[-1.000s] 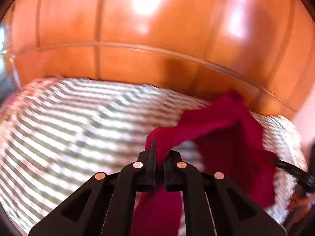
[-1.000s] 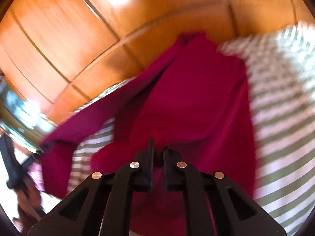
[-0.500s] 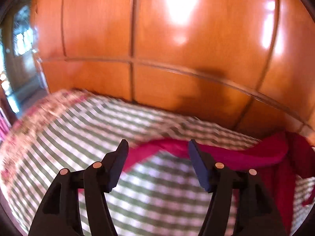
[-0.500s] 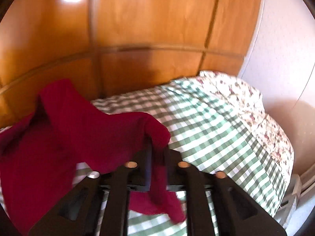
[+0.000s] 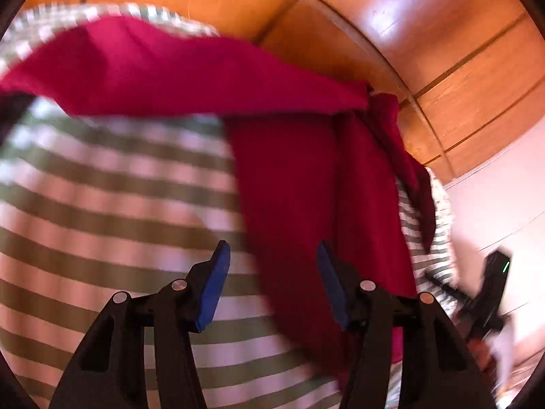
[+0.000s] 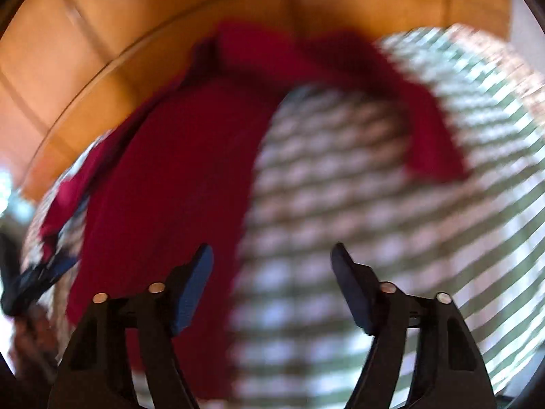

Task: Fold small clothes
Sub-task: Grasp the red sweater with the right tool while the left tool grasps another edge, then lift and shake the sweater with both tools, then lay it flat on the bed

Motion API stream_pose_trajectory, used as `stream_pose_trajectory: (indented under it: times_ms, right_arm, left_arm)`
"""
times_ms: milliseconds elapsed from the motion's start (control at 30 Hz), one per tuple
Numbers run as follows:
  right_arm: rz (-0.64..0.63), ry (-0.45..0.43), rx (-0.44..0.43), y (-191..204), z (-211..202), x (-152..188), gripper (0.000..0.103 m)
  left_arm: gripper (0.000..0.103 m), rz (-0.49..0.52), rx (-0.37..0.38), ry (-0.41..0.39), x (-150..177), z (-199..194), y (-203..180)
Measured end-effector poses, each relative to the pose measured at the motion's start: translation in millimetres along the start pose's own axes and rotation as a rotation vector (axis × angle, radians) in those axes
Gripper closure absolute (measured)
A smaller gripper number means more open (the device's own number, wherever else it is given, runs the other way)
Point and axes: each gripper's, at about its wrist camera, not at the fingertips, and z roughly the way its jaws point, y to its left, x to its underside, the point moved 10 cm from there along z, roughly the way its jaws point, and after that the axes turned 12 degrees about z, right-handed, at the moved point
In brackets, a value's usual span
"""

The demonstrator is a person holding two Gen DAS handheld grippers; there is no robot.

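A dark red garment [image 5: 306, 187] lies spread on the green-and-white checked bedspread [image 5: 119, 204], one part reaching left and another running down toward me. My left gripper [image 5: 272, 248] hovers low over it, and its jaws are closing. The cloth's edge lies under the gap by the right pad, and neither pad presses it. In the right wrist view the garment [image 6: 170, 170] lies to the left. My right gripper [image 6: 272, 252] has its jaws opening over the bedspread [image 6: 340, 187], with the cloth edge just inside the left pad. Both views are blurred.
A glossy wooden headboard [image 5: 442, 34] rises behind the bed and also fills the top of the right wrist view as wooden panelling [image 6: 102, 34]. A white wall [image 5: 494, 187] stands at the right. The other gripper [image 5: 490, 289] shows blurred at the right edge.
Both grippers were shut on the red garment and have let it go, the left one first. Both have dropped toward the bed and tilted down. The garment has settled onto the bedspread.
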Motion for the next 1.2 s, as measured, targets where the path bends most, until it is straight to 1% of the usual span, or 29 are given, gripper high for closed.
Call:
stream_pose_trajectory:
  times_ms: [33, 67, 100, 133, 167, 200, 233, 267, 333, 433, 500, 567, 600, 633, 700, 767, 833, 933, 967, 1000, 1033, 1067, 1100, 1133, 1167, 1200]
  right_arm:
    - [-0.003, 0.039, -0.030, 9, 6, 17, 0.048]
    - [-0.003, 0.057, -0.051, 14, 11, 27, 0.052]
    - [-0.010, 0.061, -0.060, 20, 14, 37, 0.055]
    - [-0.024, 0.054, -0.055, 24, 15, 43, 0.058]
    - [-0.044, 0.042, -0.042, 29, 17, 47, 0.062]
    - [-0.045, 0.043, -0.044, 32, 17, 49, 0.074]
    - [-0.035, 0.060, -0.066, 37, 16, 51, 0.091]
    - [-0.035, 0.070, -0.078, 42, 13, 52, 0.093]
    - [-0.072, 0.043, -0.073, 47, 3, 46, 0.094]
    - [-0.118, -0.017, -0.098, 61, -30, 39, 0.094]
    - [-0.139, -0.062, -0.107, 65, -55, 33, 0.094]
    - [-0.162, -0.092, -0.107, 61, -80, 31, 0.094]
    - [-0.172, -0.096, -0.101, 53, -90, 31, 0.094]
    - [-0.181, -0.092, -0.095, 48, -97, 35, 0.095]
    - [-0.201, -0.080, -0.065, 33, -104, 47, 0.095]
    - [-0.193, -0.051, -0.044, 13, -107, 67, 0.095]
    - [-0.170, -0.014, -0.031, -7, -100, 84, 0.095]
    - [-0.140, 0.032, 0.012, -28, -83, 108, 0.095]
    - [-0.139, 0.044, 0.033, -34, -76, 114, 0.095]
    - [-0.141, 0.050, 0.053, -37, -71, 118, 0.095]
    - [-0.145, 0.053, 0.075, -40, -67, 120, 0.095]
    - [-0.147, 0.057, 0.078, -40, -66, 120, 0.094]
    - [-0.153, 0.052, 0.088, -40, -67, 118, 0.089]
    - [-0.163, 0.028, 0.112, -39, -71, 113, 0.071]
    - [-0.169, 0.002, 0.127, -37, -74, 107, 0.061]
    - [-0.170, -0.034, 0.138, -34, -78, 101, 0.047]
  left_arm:
    - [0.051, -0.014, 0.012, 0.003, 1, 5, -2]
    - [0.053, -0.027, 0.015, -0.002, 1, 10, -5]
    - [0.057, -0.029, 0.011, -0.007, 3, 15, -8]
    - [0.079, -0.027, 0.013, -0.004, 1, 18, -8]
    - [0.090, -0.025, 0.024, 0.024, 3, 23, -12]
    - [0.090, -0.031, 0.022, 0.030, 4, 22, -12]
    - [0.091, -0.026, 0.016, 0.017, 3, 16, -14]
    - [0.092, -0.016, 0.012, 0.007, 3, 13, -15]
    - [0.093, 0.000, 0.004, -0.030, -5, -11, -13]
    - [0.093, 0.022, -0.006, -0.061, -14, -46, -7]
    - [0.093, 0.050, -0.027, -0.080, -16, -75, 0]
    - [0.093, 0.071, -0.053, -0.081, -12, -101, 9]
    - [0.093, 0.074, -0.064, -0.065, -6, -111, 15]
    - [0.093, 0.074, -0.070, -0.054, -1, -115, 17]
    - [0.093, 0.073, -0.104, -0.022, 16, -127, 29]
    - [0.093, 0.055, -0.114, 0.002, 36, -136, 41]
    - [0.093, 0.027, -0.109, 0.030, 60, -133, 47]
    - [0.092, 0.021, -0.144, 0.094, 95, -118, 54]
    - [0.087, 0.027, -0.172, 0.113, 106, -108, 58]
    - [0.082, 0.031, -0.216, 0.117, 109, -105, 63]
    - [0.074, 0.029, -0.250, 0.108, 109, -104, 68]
    - [0.067, 0.027, -0.269, 0.080, 105, -111, 72]
    - [0.065, 0.021, -0.287, 0.053, 100, -117, 78]
    - [0.058, 0.016, -0.320, 0.027, 95, -124, 86]
    - [0.052, 0.020, -0.410, -0.021, 83, -138, 99]
    - [0.051, 0.029, -0.459, -0.047, 77, -146, 107]
